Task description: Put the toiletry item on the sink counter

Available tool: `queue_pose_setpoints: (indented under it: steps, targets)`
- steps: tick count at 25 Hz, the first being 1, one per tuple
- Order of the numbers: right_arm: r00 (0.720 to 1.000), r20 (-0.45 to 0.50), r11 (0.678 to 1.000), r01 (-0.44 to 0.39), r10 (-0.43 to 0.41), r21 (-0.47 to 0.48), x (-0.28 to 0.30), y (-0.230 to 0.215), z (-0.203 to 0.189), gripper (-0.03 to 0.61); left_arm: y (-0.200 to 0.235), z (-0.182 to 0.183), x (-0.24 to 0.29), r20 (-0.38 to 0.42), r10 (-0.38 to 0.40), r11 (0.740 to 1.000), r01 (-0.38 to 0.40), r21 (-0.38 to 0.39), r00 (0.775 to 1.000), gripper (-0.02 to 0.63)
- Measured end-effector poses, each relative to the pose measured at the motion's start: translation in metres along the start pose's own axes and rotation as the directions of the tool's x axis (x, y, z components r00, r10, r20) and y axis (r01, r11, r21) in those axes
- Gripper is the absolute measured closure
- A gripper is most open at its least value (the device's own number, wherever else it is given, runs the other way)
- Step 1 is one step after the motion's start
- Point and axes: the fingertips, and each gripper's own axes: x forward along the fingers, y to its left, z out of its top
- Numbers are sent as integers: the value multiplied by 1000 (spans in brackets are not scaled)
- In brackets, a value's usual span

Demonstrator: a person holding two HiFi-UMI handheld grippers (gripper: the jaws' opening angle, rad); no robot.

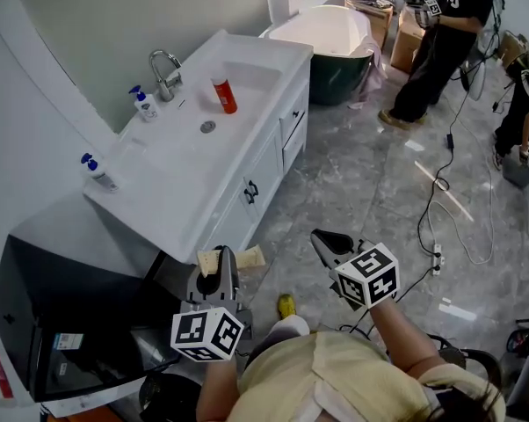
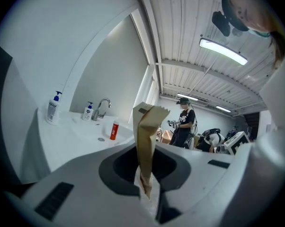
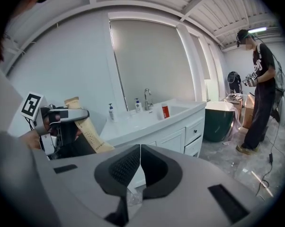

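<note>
Clamping a tan packet, the left gripper has its jaws nearly together, pressed on the packet's two flat faces. The right gripper has its jaws together with nothing between them; in the head view it sits just to the right of the left one, above the grey floor.

The packet is off the sink counter, held near the counter's closest corner. In the left gripper view it is seen edge-on, rising from between the jaws. In the right gripper view its long axis slants: the top end sticks up above the jaws and the longer part runs down and to the right. In the head view its ends show on either side of the jaws, so it lies across them.

There is one packet and two grippers. On the counter stand two pump bottles with blue tops, one by the tap at and one near the closest end at. One red bottle stands upright in the basin, beyond the drain. One bathtub sits past the counter, and one person stands near it.
</note>
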Motion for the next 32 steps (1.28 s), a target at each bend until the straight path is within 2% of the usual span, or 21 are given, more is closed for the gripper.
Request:
queue_pose_setpoints:
  steps: [5,18,27,32]
  targets:
    - [1000,-8,1000,-4,4,-8,24,-2,13,552,20,7,14,-8,-3,1000,3,-17,1000,545]
    - [1000,24,1000,-7,8,-19,79,-2,49,551,61,21,48,-27,-34,999,34,2,999,545]
    - [999,35,1000,15,-15,-16,92,-20,64,551,61,24,79,-38,-68,998,69,5,997,545]
    - [999,38,1000,26,-26,-8,101,-45,74,551,55,30,102,-39,-81,997,82,12,996,545]
